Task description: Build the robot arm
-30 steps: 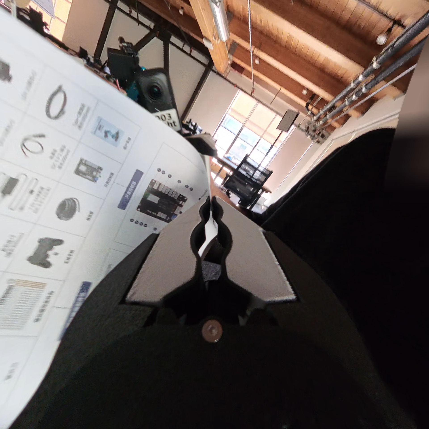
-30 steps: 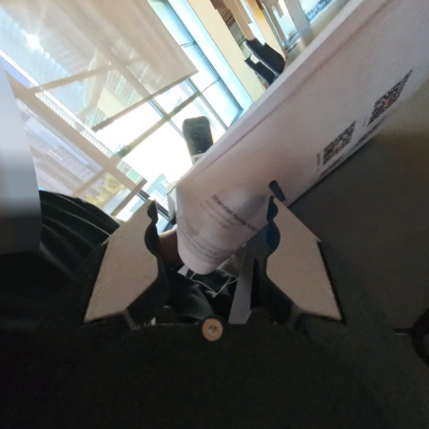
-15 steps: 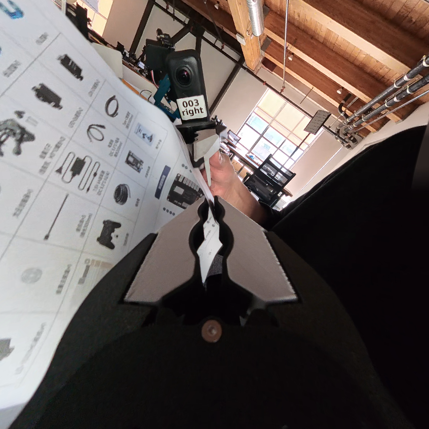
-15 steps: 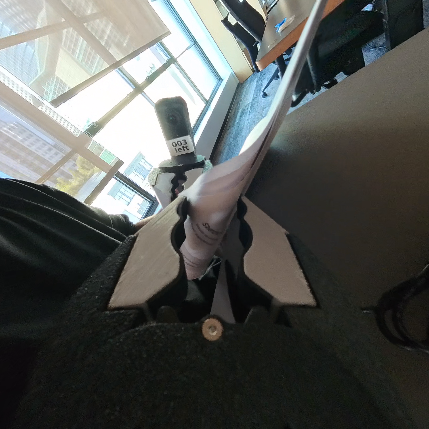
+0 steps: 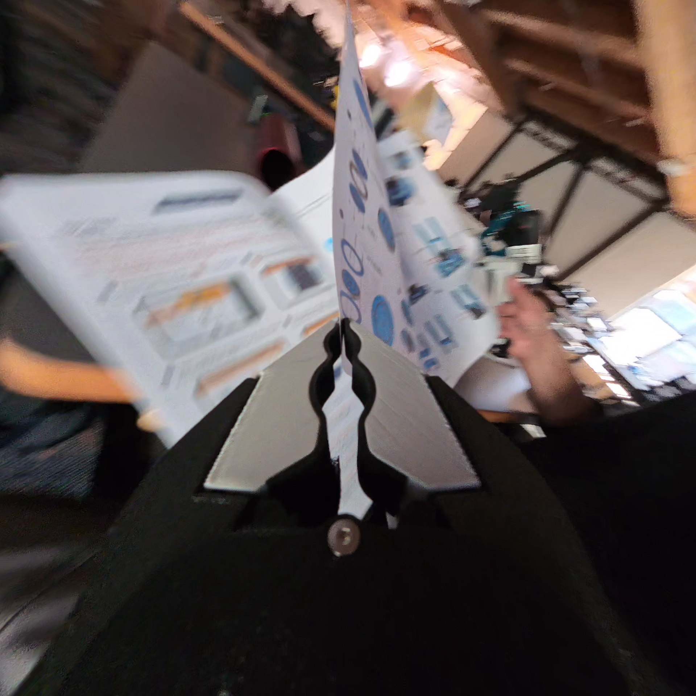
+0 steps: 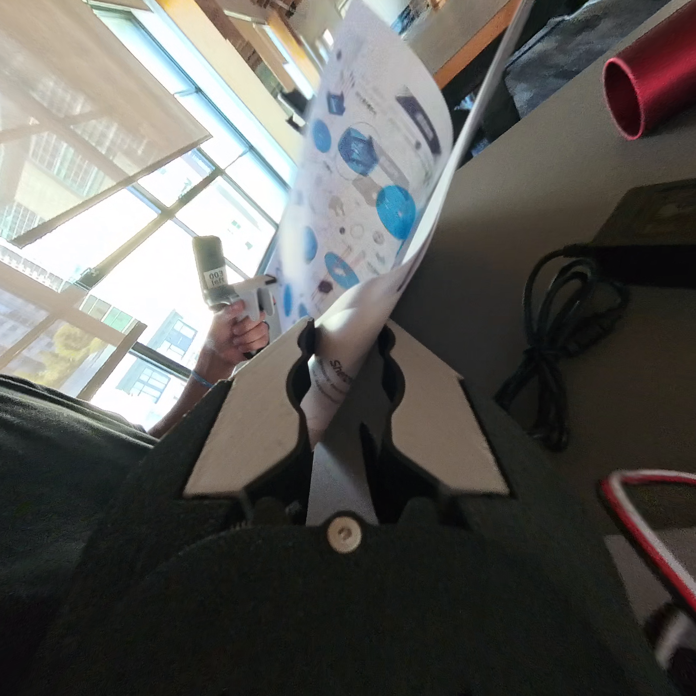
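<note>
poster (image 6: 361, 211) swung upright, red tube (image 6: 651, 86) revealed

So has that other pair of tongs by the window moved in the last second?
Yes. In the right view, the left tongs have swung left and lower against the window, pulling the sheet open.

One printed sheet (image 6: 361, 196), one red tube (image 6: 655, 90), one black cable (image 6: 565, 339).

Both wrist views upward; sheet (image 5: 361, 241) shared
</note>
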